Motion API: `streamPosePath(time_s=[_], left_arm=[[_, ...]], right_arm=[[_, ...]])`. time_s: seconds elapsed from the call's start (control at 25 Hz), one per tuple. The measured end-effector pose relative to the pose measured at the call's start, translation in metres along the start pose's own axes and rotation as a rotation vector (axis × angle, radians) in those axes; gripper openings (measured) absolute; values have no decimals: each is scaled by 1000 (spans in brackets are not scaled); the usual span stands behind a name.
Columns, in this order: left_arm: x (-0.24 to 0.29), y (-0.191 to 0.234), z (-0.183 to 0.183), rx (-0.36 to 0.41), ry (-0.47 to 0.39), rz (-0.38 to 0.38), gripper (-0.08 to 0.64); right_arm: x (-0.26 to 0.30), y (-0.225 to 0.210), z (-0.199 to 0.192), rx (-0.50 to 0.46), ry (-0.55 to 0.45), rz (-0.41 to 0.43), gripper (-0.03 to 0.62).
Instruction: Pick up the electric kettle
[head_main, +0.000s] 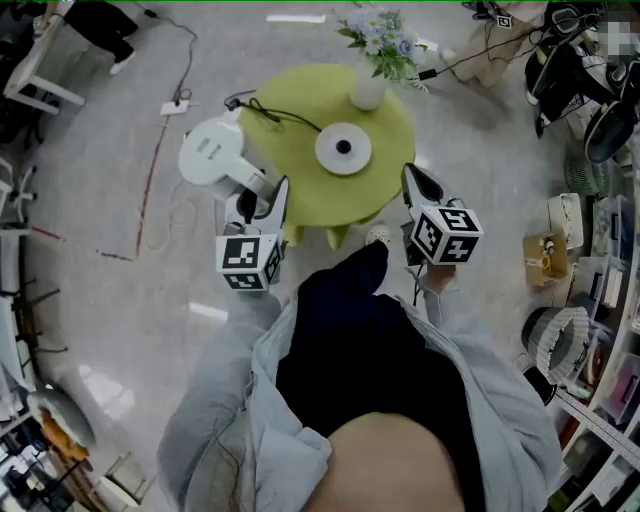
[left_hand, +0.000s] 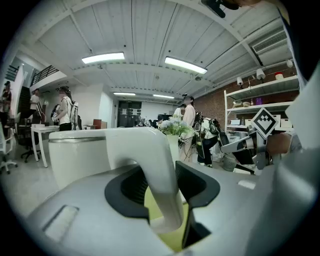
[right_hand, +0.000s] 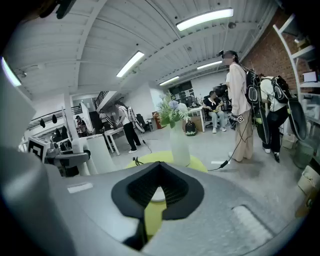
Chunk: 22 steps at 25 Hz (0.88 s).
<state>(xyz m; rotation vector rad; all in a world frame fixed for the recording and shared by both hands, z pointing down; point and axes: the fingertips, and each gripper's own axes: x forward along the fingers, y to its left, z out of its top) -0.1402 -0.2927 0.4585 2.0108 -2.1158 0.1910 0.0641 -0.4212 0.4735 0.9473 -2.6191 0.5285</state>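
The white electric kettle (head_main: 212, 152) hangs just off the left edge of the round yellow-green table (head_main: 300, 190). My left gripper (head_main: 262, 196) is shut on its curved white handle (left_hand: 152, 170), with the black pads pressed on both sides. The kettle body (left_hand: 75, 155) fills the left of the left gripper view. Its round white base (head_main: 343, 148) with a dark centre lies on the table. At the table's near right edge my right gripper (head_main: 415, 182) is shut, with nothing between its tips (right_hand: 157, 172). The right gripper view shows the kettle (right_hand: 100, 150) at its left.
A white vase of flowers (head_main: 368, 88) stands at the table's far side, and a black cord (head_main: 280, 115) runs across the tabletop. Shelves and boxes (head_main: 570, 300) line the right. People (right_hand: 240, 100) stand in the room beyond the table.
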Motion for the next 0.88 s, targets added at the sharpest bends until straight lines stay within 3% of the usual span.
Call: streamPosePath(time_s=[0.88], left_arm=[[9, -11, 2, 0, -21, -28, 190]], right_arm=[[2, 3, 2, -8, 1, 34, 2]])
